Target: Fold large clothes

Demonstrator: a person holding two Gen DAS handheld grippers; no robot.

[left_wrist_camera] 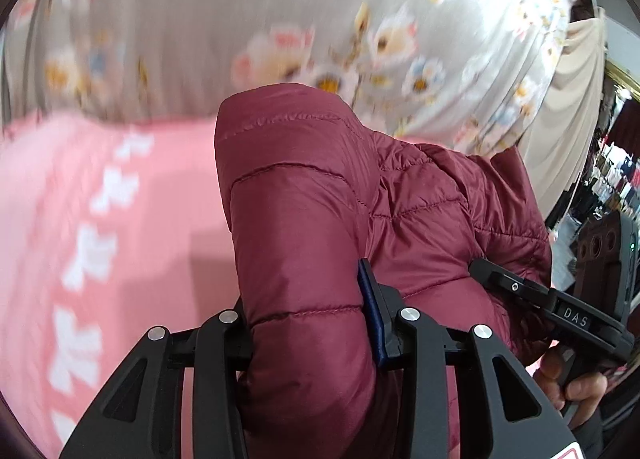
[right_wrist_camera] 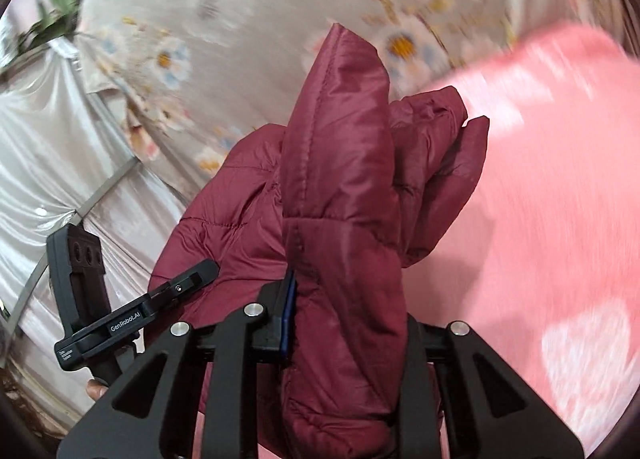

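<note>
Jacket (left_wrist_camera: 304, 195) padding is bulging straight ahead between both sets of jaws: you are clamping your left gripper (left_wrist_camera: 310, 323) and right gripper (right_wrist_camera: 348, 323) on neighbouring folds, lengthwise along the fingers, the rest sagging between them above the pink bedspread (right_wrist_camera: 540, 199).

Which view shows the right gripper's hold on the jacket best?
The right wrist view: the right gripper pinches a thick fold of the maroon puffer jacket front and centre. The left wrist view catches it only side-on at the frame's right edge.
</note>
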